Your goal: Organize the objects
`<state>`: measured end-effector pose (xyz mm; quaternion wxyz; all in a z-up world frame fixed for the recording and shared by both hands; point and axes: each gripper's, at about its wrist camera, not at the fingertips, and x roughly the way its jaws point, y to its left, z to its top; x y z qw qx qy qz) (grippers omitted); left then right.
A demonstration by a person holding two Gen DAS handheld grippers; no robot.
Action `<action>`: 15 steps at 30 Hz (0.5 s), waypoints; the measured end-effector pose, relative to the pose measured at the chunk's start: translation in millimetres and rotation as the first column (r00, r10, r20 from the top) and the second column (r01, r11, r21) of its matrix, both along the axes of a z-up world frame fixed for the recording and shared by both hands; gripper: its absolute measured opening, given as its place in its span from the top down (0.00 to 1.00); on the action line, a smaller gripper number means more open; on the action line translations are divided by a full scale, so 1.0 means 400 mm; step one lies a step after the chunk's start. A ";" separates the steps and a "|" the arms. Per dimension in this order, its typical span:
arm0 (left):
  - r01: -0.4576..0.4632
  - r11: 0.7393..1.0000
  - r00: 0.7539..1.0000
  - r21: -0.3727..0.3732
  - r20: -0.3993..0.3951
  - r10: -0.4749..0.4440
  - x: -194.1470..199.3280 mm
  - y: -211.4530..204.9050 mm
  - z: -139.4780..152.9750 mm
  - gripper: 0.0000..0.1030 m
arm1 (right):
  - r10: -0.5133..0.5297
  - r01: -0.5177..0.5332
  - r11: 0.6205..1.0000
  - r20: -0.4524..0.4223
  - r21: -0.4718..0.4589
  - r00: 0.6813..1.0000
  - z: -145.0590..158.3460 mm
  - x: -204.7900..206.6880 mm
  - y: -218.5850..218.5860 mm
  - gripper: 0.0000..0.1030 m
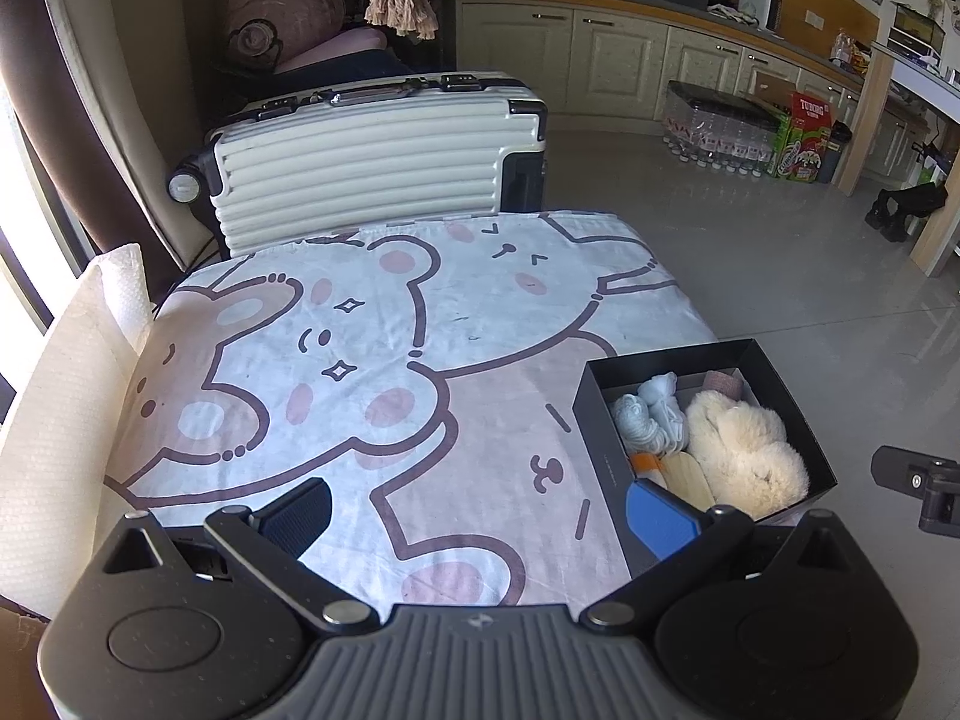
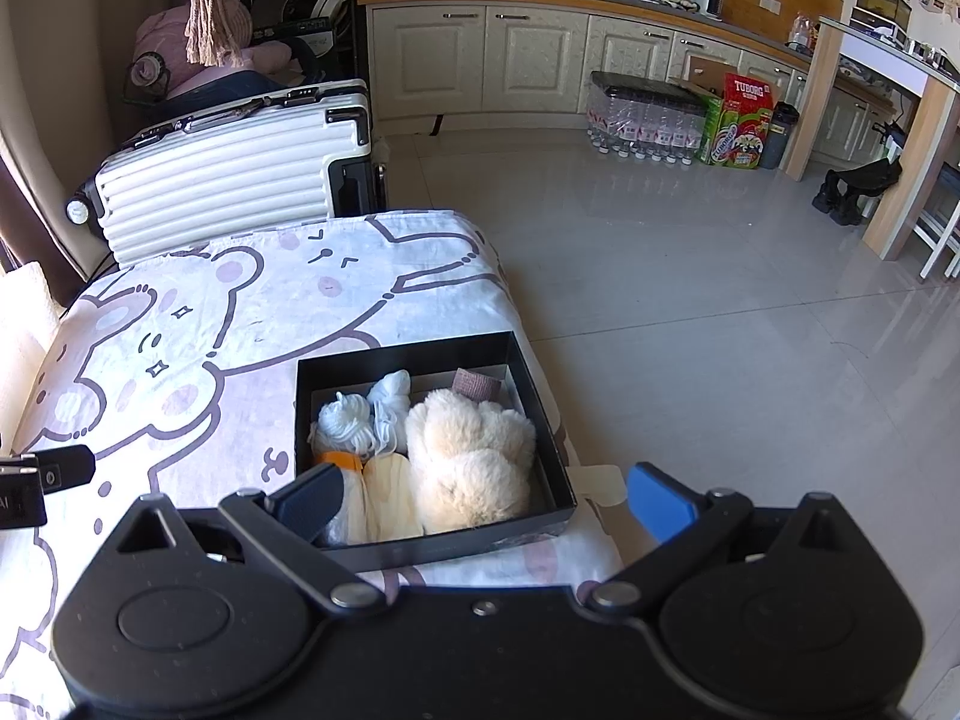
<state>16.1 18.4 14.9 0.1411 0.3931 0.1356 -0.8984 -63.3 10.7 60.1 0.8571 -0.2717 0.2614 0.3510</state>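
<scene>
Left gripper [image 1: 480, 516]: jaws spread wide, nothing between them. Its dark pad [image 1: 298, 515] sits over the cartoon-bear cloth [image 1: 360, 348] that covers the table; its blue pad [image 1: 660, 517] overlaps the near left wall of the black box [image 1: 606, 450]. Beyond and left of the dark pad, a white paper towel roll [image 1: 66, 396] stands at the cloth's edge. Straight ahead of the open jaws, past the far end of the table, a white ribbed suitcase [image 1: 360, 174] lies on its side. The box lies ahead and to the right of the blue pad, at the table's right edge.

Right gripper [image 2: 480, 507]: jaws likewise fully apart, holding nothing. The black box [image 2: 420, 348] rests directly ahead, mostly between the two pads. The dark pad [image 2: 309, 501] overlaps the box's near left corner, above an orange item [image 2: 339, 461] whose kind cannot be told. The blue pad [image 2: 660, 507] stands outside the box's right wall, over the floor [image 2: 690, 300].

Box contents, from the dark-pad side to the blue-pad side:
- a bundle of white cord [image 2: 342, 423] and white folded cloth [image 2: 390, 399] along the left wall;
- a pale cream piece [image 2: 390, 492] nearest the jaws;
- a cream plush toy [image 2: 474, 456] filling the right half;
- a small pinkish roll [image 2: 477, 383] in the far right corner.

Far ahead of the blue pad, packs of bottled water [image 2: 645, 117] and a Tuborg carton [image 2: 741, 123] stand against the cabinets [image 2: 480, 54].
</scene>
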 end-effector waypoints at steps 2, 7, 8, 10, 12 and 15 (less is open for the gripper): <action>-0.002 1.000 1.000 -0.003 0.001 0.002 0.000 -0.001 0.000 0.00 | 0.001 -0.001 1.000 0.000 0.000 1.000 0.000 0.000 0.000 0.01; -0.003 1.000 1.000 -0.008 0.005 0.003 -0.002 0.003 0.000 0.00 | 0.002 -0.002 1.000 0.000 0.000 1.000 0.000 0.000 0.000 0.01; -0.003 1.000 1.000 -0.009 0.005 0.003 -0.002 0.003 0.000 0.00 | 0.002 -0.002 1.000 0.000 0.000 1.000 0.000 0.000 0.000 0.01; -0.002 1.000 1.000 -0.011 0.005 0.002 -0.002 0.003 -0.001 0.00 | 0.003 -0.003 1.000 0.001 -0.001 1.000 0.000 0.000 0.000 0.01; 0.000 1.000 1.000 -0.011 0.006 0.000 -0.003 0.004 -0.001 0.00 | 0.005 -0.005 1.000 0.000 -0.002 1.000 0.002 0.001 0.000 0.01; 0.000 1.000 1.000 -0.014 0.008 0.000 -0.002 0.004 -0.001 0.00 | 0.007 -0.007 1.000 0.000 -0.002 1.000 0.002 0.002 -0.001 0.01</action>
